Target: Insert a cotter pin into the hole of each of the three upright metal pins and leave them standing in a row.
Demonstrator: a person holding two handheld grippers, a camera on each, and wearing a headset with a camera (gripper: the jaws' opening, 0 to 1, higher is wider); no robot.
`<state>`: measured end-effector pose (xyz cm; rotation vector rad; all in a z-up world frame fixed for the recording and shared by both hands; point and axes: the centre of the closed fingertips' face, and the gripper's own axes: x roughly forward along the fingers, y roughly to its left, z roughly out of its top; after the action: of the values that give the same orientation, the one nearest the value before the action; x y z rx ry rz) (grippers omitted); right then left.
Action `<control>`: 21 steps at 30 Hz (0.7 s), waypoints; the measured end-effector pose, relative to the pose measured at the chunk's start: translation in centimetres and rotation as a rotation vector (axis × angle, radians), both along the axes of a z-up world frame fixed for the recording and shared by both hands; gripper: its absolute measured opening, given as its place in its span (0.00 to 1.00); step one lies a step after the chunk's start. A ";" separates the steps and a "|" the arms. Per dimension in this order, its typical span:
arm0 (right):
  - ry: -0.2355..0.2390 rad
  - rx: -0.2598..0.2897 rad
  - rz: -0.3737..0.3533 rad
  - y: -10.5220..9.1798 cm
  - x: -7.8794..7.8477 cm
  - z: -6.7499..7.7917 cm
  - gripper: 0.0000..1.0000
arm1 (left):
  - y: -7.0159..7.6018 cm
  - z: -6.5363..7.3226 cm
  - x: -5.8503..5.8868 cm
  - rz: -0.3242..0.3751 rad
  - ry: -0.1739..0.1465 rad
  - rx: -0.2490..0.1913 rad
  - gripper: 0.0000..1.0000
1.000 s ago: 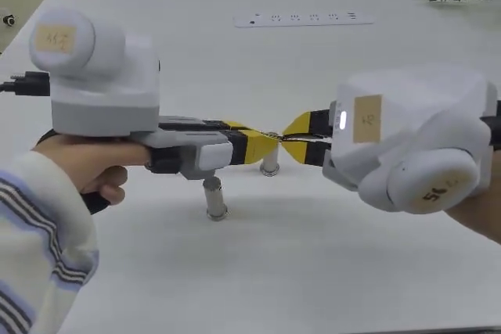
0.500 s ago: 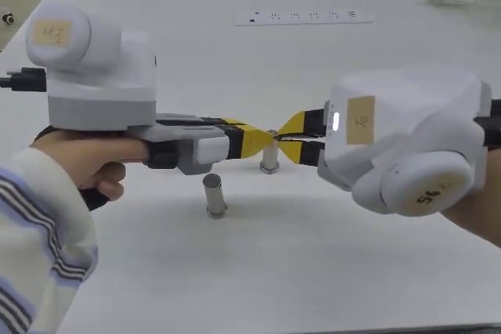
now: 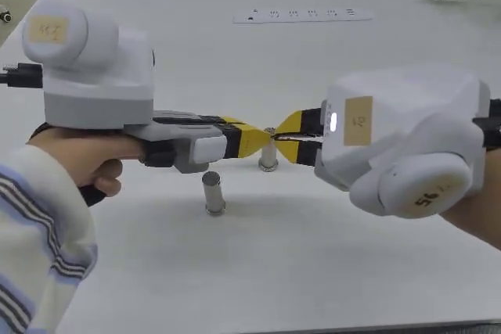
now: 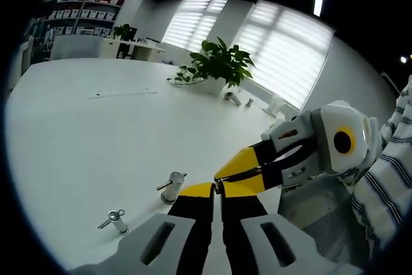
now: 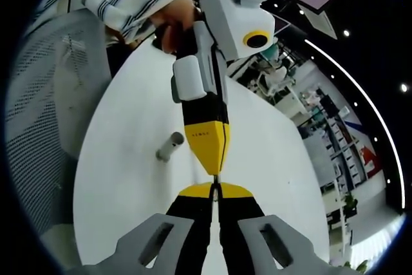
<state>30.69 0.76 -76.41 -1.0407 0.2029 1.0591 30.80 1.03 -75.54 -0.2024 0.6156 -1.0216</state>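
Tongs meet tip to tip at the centre of the head view, above the worktop. The left tongs come in from the left of the frame and the right tongs from the right, and each gripper view shows its own jaws drawn together. A thin dark sliver at the meeting point is probably a cotter pin being passed across, but it is too small to tell which pair holds it. At lower left of the left gripper view stand the nearer fitted pin and the farther fitted pin, each with a crosspiece through its top. The bare metal pin stands lower left of the tips with nothing in it, so one insertion seems to remain. Risk lies in the handover: if one pair lets go before the other pinches firmly, so slight a piece would drop and roll away. The pin below the tips stands close under them, and a low sweep could topple it.
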 end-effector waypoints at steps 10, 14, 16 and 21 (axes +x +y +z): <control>-0.004 -0.007 0.006 0.0 0.0 0.0 0.02 | 0.1 -0.2 0.0 0.038 0.089 -0.015 0.00; -0.003 0.001 0.004 -0.1 0.1 0.2 0.03 | 0.0 0.0 0.0 0.043 0.082 -0.018 0.00; 0.002 0.006 0.009 0.0 0.0 0.2 0.03 | 0.0 0.1 -0.1 0.049 0.119 -0.031 0.00; 0.000 -0.002 0.022 -0.1 0.0 0.2 0.05 | 0.2 0.4 -0.3 0.037 0.115 -0.040 0.00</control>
<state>30.70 0.70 -76.24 -1.0463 0.1931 1.0790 30.48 1.18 -75.12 -0.3081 0.6938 -0.9920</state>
